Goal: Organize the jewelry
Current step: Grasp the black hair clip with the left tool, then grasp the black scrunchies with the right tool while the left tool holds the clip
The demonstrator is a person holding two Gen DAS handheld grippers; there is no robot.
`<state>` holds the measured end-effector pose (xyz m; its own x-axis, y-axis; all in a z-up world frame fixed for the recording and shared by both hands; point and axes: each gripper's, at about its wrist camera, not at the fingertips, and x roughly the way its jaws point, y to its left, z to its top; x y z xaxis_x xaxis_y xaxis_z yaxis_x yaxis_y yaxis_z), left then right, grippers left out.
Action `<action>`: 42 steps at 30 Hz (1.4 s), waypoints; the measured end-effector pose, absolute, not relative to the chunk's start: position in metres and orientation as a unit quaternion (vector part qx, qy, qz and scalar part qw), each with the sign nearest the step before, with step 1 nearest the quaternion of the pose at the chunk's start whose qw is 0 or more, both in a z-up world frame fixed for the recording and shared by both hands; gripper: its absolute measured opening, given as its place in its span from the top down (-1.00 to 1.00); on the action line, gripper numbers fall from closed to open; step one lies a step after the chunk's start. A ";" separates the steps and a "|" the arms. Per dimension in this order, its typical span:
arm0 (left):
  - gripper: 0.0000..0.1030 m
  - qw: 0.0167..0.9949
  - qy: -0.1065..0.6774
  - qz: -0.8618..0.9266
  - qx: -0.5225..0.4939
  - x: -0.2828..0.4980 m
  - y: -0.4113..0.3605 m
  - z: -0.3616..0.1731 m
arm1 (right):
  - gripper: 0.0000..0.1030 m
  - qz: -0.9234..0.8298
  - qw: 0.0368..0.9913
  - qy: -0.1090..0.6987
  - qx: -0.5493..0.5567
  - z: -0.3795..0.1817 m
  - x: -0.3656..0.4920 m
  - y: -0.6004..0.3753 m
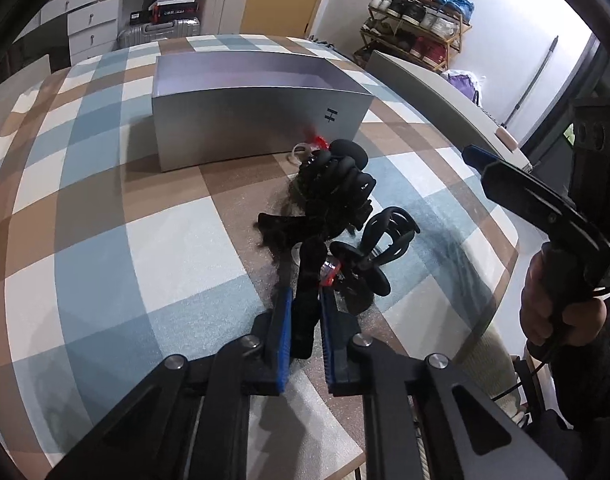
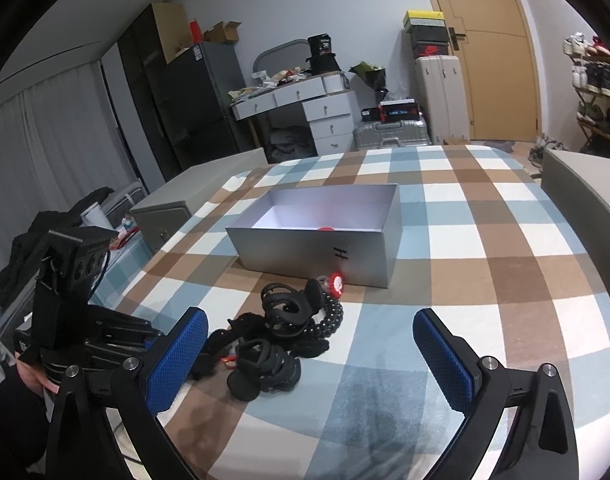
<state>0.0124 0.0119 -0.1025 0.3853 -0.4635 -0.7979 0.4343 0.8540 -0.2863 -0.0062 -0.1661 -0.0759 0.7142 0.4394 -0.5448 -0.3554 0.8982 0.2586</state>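
Note:
A pile of black hair accessories (image 1: 337, 192) lies on the checked cloth in front of an open silver box (image 1: 257, 120). My left gripper (image 1: 306, 294) is shut on a long black hair clip (image 1: 309, 264) at the near end of the pile, with both blue pads pressing on its sides. A small red piece (image 1: 329, 272) sits just right of the pads. In the right wrist view my right gripper (image 2: 309, 316) stands wide open above the near side of the pile (image 2: 289, 320), holding nothing. A black bead bracelet (image 2: 333, 320) and a red round charm (image 2: 337, 282) lie beside the box (image 2: 317, 248).
Something red (image 2: 325, 228) lies inside the box. The table (image 2: 485, 280) has grey chairs at its left (image 2: 193, 196) and right (image 2: 577, 184). A person's hand (image 1: 553, 304) grips the right tool's handle. Drawers, suitcases and a shoe rack (image 1: 417, 12) stand beyond the table.

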 end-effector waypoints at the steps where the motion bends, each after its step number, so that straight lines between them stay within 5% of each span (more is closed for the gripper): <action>1: 0.84 0.833 0.483 -0.268 -0.017 0.012 0.013 -0.102 | -1.00 0.219 0.922 0.311 0.068 -0.076 -0.007 -0.166; 10: 0.84 0.841 0.479 -0.248 -0.038 0.009 0.028 -0.099 | -0.97 0.253 0.914 0.313 0.045 -0.076 -0.016 -0.148; 20: 0.84 0.853 0.470 -0.224 -0.039 0.005 0.037 -0.094 | -0.49 0.271 0.878 0.387 0.078 -0.110 -0.001 -0.141; 28: 0.84 0.859 0.470 -0.202 -0.039 0.006 0.040 -0.098 | -0.38 0.278 0.865 0.408 0.089 -0.121 0.009 -0.133; 35: 0.84 0.857 0.472 -0.201 -0.042 0.007 0.041 -0.099 | 0.10 0.282 0.856 0.422 0.098 -0.130 0.016 -0.133; 42: 0.84 0.868 0.457 -0.187 -0.057 0.006 0.045 -0.092 | 0.10 0.293 0.860 0.405 0.104 -0.125 0.009 -0.139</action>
<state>0.0056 0.0452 -0.0925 0.5121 -0.3758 -0.7724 0.2715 0.9239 -0.2696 0.0093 -0.1395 -0.1252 0.4994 0.5886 -0.6357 -0.4192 0.8064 0.4172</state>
